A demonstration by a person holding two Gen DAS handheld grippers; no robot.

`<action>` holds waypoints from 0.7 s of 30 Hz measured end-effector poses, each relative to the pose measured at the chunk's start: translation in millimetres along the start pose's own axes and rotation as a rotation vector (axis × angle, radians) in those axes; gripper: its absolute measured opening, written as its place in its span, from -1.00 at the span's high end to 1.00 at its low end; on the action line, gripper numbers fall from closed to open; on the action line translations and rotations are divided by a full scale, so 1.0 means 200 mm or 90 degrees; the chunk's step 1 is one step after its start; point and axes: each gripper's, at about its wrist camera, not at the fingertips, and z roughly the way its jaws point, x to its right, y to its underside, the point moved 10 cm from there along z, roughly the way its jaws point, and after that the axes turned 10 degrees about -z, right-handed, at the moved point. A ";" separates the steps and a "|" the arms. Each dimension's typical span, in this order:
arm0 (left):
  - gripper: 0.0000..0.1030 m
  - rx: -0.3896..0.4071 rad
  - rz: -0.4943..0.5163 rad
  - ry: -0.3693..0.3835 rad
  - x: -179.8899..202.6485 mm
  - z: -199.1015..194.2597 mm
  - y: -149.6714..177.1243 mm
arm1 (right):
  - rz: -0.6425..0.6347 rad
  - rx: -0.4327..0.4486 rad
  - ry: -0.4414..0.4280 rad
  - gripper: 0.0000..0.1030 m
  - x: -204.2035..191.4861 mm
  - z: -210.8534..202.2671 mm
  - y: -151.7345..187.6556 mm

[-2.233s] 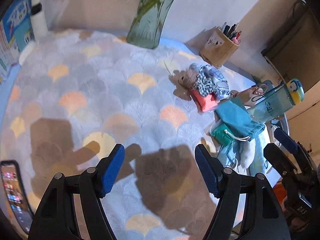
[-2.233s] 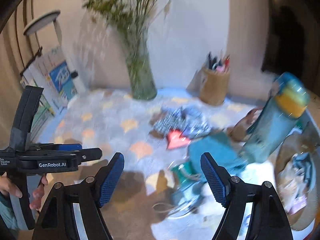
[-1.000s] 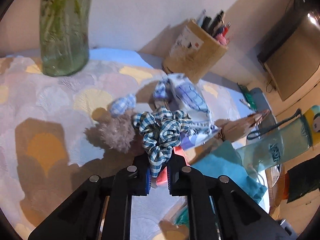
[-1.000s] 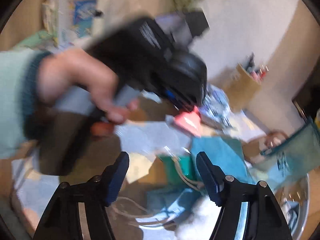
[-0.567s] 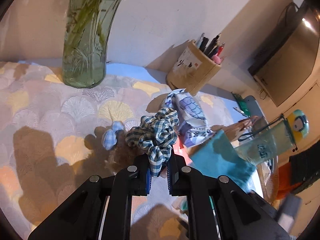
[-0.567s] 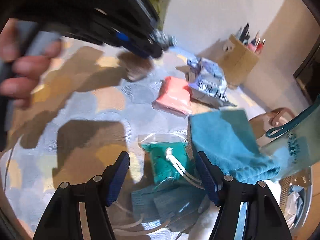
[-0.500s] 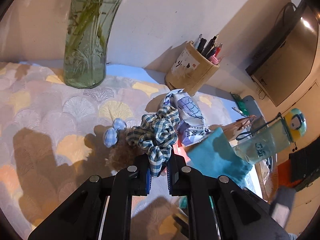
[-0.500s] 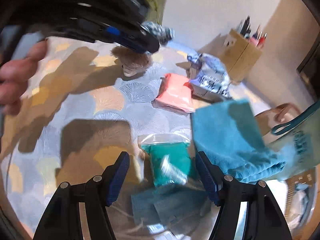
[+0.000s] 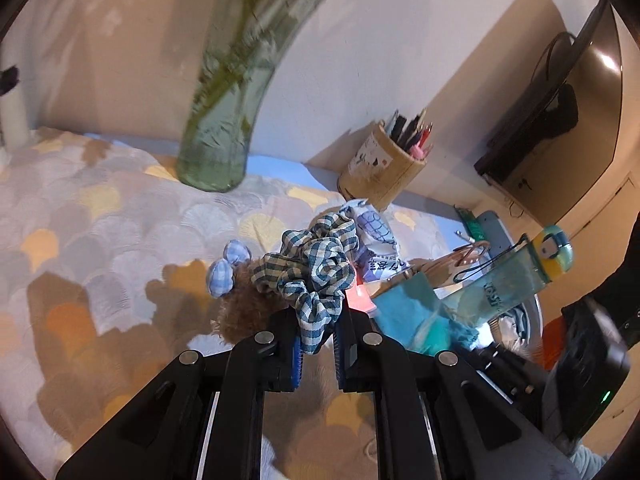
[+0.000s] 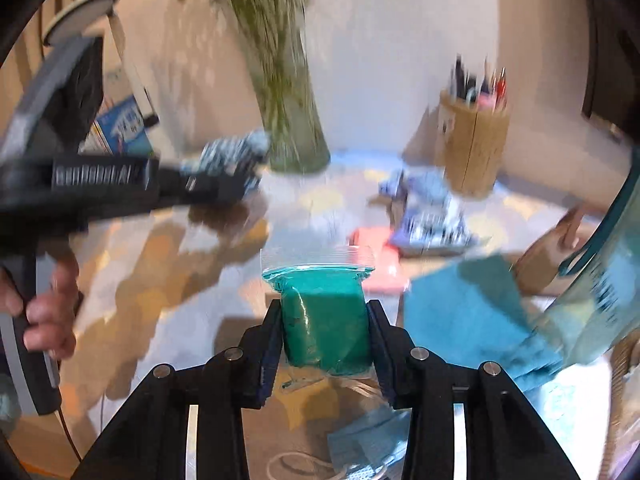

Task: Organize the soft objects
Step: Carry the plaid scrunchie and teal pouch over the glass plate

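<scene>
Scrunchie (image 9: pixel 310 268) hangs pinched in my left gripper (image 9: pixel 316 346); my right gripper (image 10: pixel 325 344) is closing across the upright green packet (image 10: pixel 324 320).

Checked cloth scrunchie (image 9: pixel 316 268); glossy clear plastic bag (image 10: pixel 324 312); glass vase (image 9: pixel 218 136); matt tablecloth (image 9: pixel 120 216).

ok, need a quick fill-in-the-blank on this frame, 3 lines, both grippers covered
1. The left gripper is shut on a checked ____.
2. The right gripper is closing on a clear zip bag holding something ____ in colour.
3. The pens stand in a holder to the ____ of the glass vase in the left wrist view.

Missing words: scrunchie; green; right
</scene>
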 end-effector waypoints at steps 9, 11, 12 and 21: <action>0.83 -0.004 0.114 -0.081 0.03 -0.18 0.16 | -0.018 0.034 0.047 0.23 -0.04 -0.18 -0.16; 0.83 -0.021 0.110 -0.103 0.00 -0.17 0.19 | -0.017 0.022 0.047 0.23 -0.06 -0.18 -0.13; 0.83 -0.024 0.103 -0.104 -0.01 -0.17 0.20 | -0.017 0.017 0.049 0.23 -0.07 -0.18 -0.13; 0.83 -0.016 0.103 -0.122 0.06 -0.19 0.18 | -0.073 0.027 0.067 0.23 -0.08 -0.22 -0.16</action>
